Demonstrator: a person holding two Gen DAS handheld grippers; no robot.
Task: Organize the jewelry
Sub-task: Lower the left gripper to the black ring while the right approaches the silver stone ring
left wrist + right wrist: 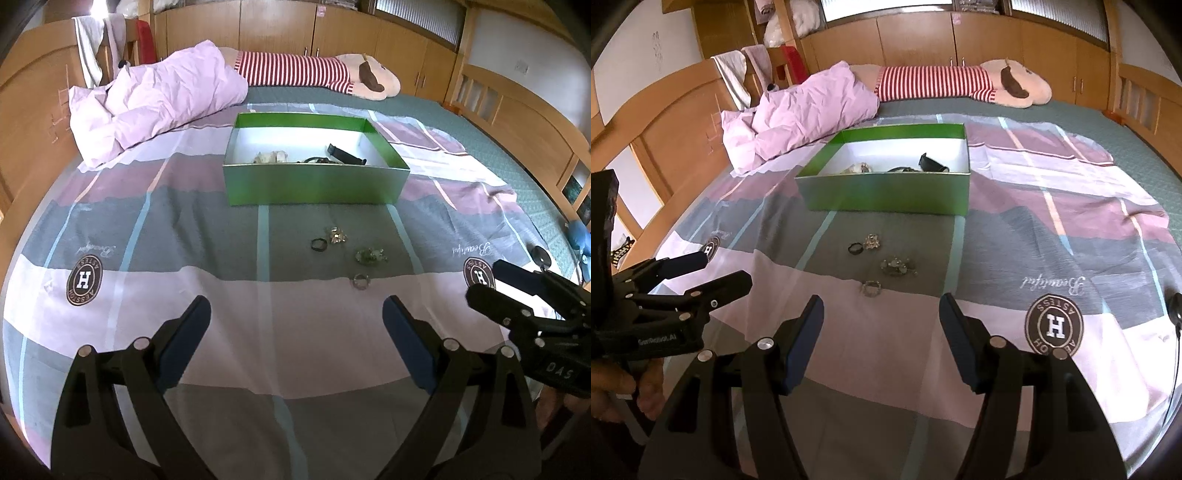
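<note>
Several small jewelry pieces lie on the bed sheet in front of a green box (314, 184) (882, 194): a black ring (318, 244) (855, 248), a shiny cluster (335, 235) (871, 242), a greenish tangled piece (370, 256) (897, 267) and a silver ring (361, 281) (870, 288). The box holds more jewelry and a black strap (343, 154) (932, 163). My left gripper (297, 317) (722, 267) hovers open, short of the pieces, nothing between its fingers. My right gripper (882, 314) (480, 280) is also open and empty, just short of the silver ring.
A crumpled pink duvet (155, 99) lies at the back left of the bed. A striped plush toy (332, 72) rests along the far edge. Wooden bed frames and cabinets surround the bed. A hand (613, 391) holds the left gripper.
</note>
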